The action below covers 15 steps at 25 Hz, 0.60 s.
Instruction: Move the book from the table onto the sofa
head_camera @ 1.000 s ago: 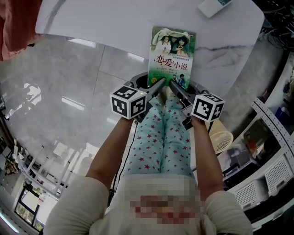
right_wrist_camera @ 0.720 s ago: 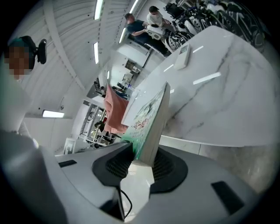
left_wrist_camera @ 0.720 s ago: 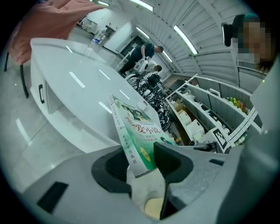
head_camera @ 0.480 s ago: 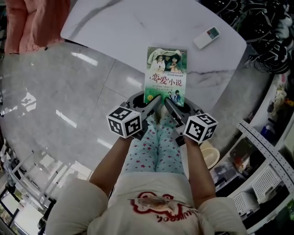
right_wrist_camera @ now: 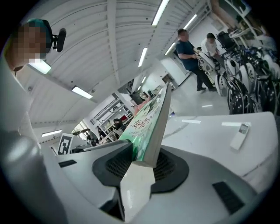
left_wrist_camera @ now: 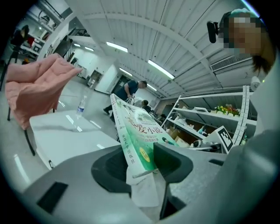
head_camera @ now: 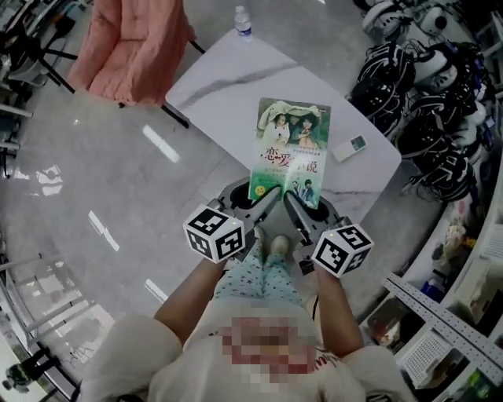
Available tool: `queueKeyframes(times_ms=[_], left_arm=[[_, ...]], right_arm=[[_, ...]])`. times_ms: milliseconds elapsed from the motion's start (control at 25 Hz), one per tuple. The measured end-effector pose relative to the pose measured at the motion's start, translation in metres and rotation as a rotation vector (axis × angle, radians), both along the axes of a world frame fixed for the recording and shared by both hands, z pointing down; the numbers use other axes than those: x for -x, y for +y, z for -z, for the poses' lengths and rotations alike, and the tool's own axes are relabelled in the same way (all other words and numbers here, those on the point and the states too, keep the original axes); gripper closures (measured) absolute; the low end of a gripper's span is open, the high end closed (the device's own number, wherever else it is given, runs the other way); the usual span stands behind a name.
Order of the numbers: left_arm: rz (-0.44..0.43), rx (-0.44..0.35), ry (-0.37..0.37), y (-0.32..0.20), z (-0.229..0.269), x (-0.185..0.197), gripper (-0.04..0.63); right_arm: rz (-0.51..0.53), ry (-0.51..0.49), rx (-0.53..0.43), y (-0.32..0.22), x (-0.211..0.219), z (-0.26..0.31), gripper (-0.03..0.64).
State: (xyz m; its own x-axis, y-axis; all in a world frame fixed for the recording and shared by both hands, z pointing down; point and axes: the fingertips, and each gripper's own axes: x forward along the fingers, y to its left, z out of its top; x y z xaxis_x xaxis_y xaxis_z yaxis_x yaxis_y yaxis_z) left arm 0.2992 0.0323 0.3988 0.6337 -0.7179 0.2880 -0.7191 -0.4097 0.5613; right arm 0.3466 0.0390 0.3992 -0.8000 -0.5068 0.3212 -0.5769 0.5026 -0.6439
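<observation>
The green-covered book (head_camera: 291,149) hangs in the air above the white marble table (head_camera: 228,86), its cover facing up. My left gripper (head_camera: 266,198) is shut on its near left corner and my right gripper (head_camera: 294,206) is shut on its near right corner. In the left gripper view the book (left_wrist_camera: 136,133) stands edge-on between the dark pads of the left gripper (left_wrist_camera: 142,169). Seen from the right gripper view, the book (right_wrist_camera: 151,122) is clamped by its lower edge in the right gripper (right_wrist_camera: 141,169). A pink-draped seat (head_camera: 137,47) stands beyond the table's far left corner.
A white remote (head_camera: 346,148) lies on the table's right side and a water bottle (head_camera: 243,21) stands at its far end. Black and white helmets (head_camera: 428,86) are piled on the right, with shelving (head_camera: 440,330) at lower right. Other people stand far off (right_wrist_camera: 190,52).
Both grippers have risen with the book, which has come up off the table. The table and floor now look smaller and farther below, and the pink seat has come into fuller view.
</observation>
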Motion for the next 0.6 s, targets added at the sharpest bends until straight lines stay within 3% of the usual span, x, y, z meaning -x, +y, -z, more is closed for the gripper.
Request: queueKeyframes(times_ms=[360,600], left_arm=[[0.216,-0.136,-0.045,0.019,0.097,0.065,0.423],[0.397,-0.169,-0.025,0.047,0.120,0.104,0.423]], right_arm=[[0.205,-0.052,-0.136,0.009,0.065,0.093,0.503],[0.375,-0.050,-0.195,0.029,0.104,0.119,0.500]])
